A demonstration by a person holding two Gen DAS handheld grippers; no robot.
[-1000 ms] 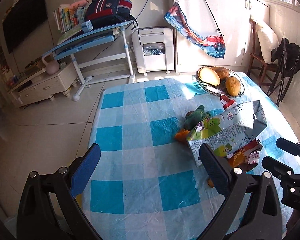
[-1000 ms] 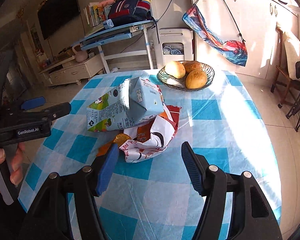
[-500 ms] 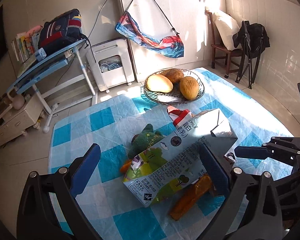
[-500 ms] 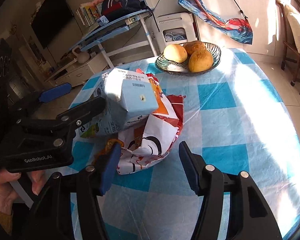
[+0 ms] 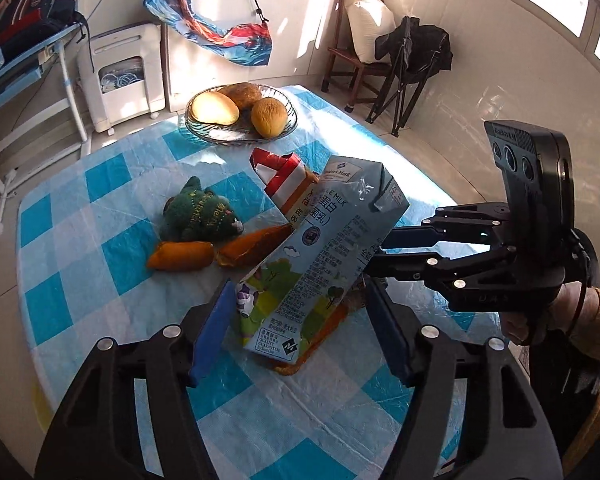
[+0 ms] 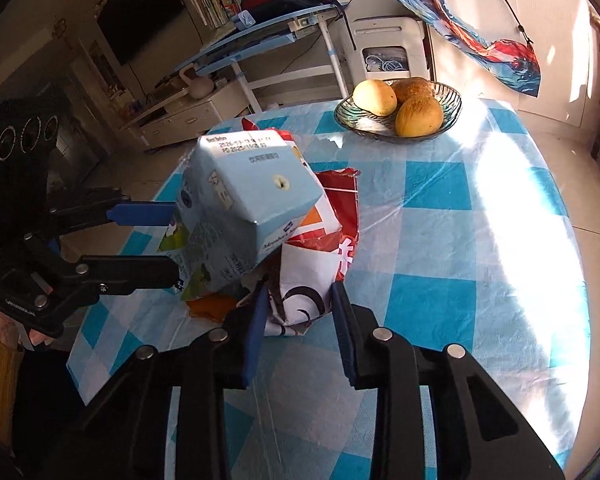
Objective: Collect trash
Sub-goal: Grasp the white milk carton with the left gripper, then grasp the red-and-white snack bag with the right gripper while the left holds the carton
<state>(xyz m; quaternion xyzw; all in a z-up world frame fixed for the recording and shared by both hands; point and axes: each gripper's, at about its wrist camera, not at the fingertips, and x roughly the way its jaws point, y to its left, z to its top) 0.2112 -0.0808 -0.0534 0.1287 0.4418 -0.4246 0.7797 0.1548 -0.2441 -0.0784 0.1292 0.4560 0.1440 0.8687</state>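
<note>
Our left hand-held gripper point(image 5: 300, 324) closes around the milk carton point(image 5: 320, 256), our right hand-held gripper point(image 6: 298, 312) closes around the crumpled wrapper point(image 6: 312, 276); either could slip.

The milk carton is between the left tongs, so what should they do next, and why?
Probably finish squeezing. The left tongs are closing around the milk carton, which leans tilted on the wrapper pile, but their pads don't look pressed on yet.
</note>
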